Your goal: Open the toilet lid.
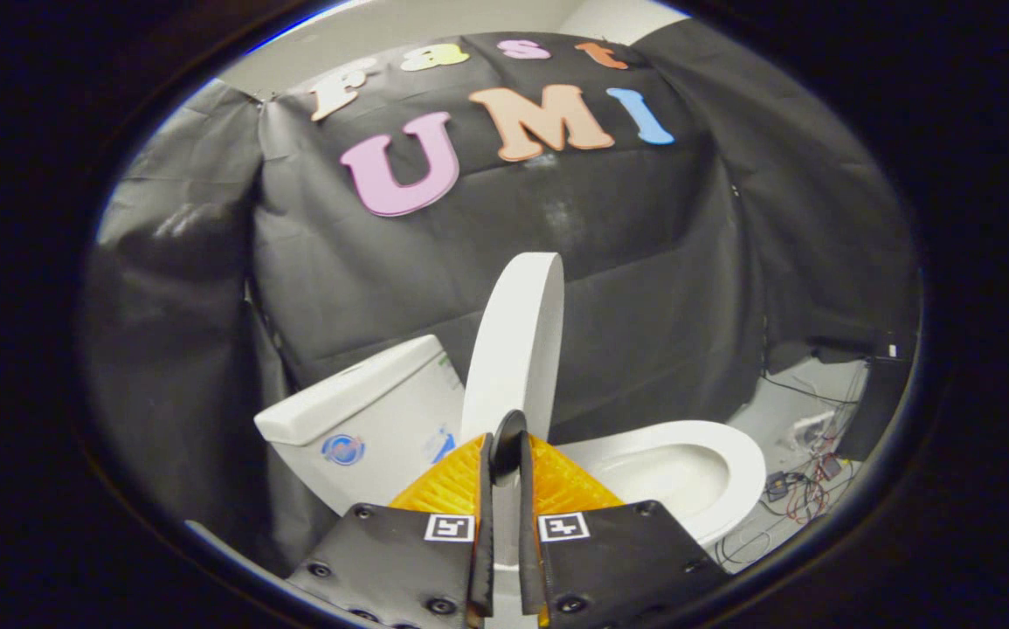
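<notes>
Standing nearly upright, the white toilet lid [517,336] rises just ahead of the gripper [505,459], seen edge-on. The two fingers are drawn almost together, a dark rounded piece between their tips; whether they pinch the lid's lower edge cannot be told. Left of the lid sits the tank [364,411]; right lies the open seat [736,467]. Wires [805,494] trail on the floor beyond.
</notes>
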